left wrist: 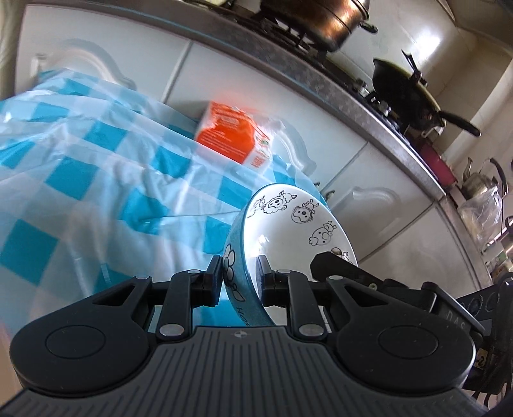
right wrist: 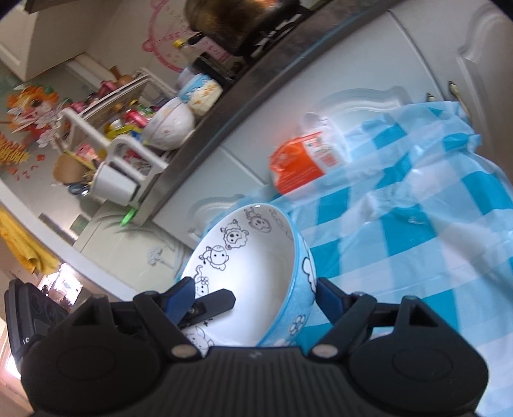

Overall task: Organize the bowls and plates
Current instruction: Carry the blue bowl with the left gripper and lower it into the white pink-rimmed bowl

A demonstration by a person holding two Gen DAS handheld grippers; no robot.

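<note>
Your left gripper pinches the wall of the cartoon-printed bowl: one pad sits against the blue outer side, the other against the white inner side, with the rim clamped between them. The bowl is tilted, its opening turned to the right of the left wrist view, and it hangs above the blue-and-white checked tablecloth.

In the right wrist view the same bowl shows its white interior, ringed with black outline drawings of sheep and other animals, and its blue outer wall with white flowers. Your right gripper stands spread. Its blue right-side finger lies just beside the bowl's blue outer wall, while the left-side finger stands over the near rim. Whether either pad touches the bowl cannot be told. A black finger of your left gripper reaches into the bowl from the left.

On the tablecloth, beyond the bowl, lies an orange packet, also seen from the right, close to the white cabinet doors. On the counter above the doors stand a copper-coloured pot and a black frying pan. In the right wrist view, the counter carries a white rack with an upturned bowl resting on it.
</note>
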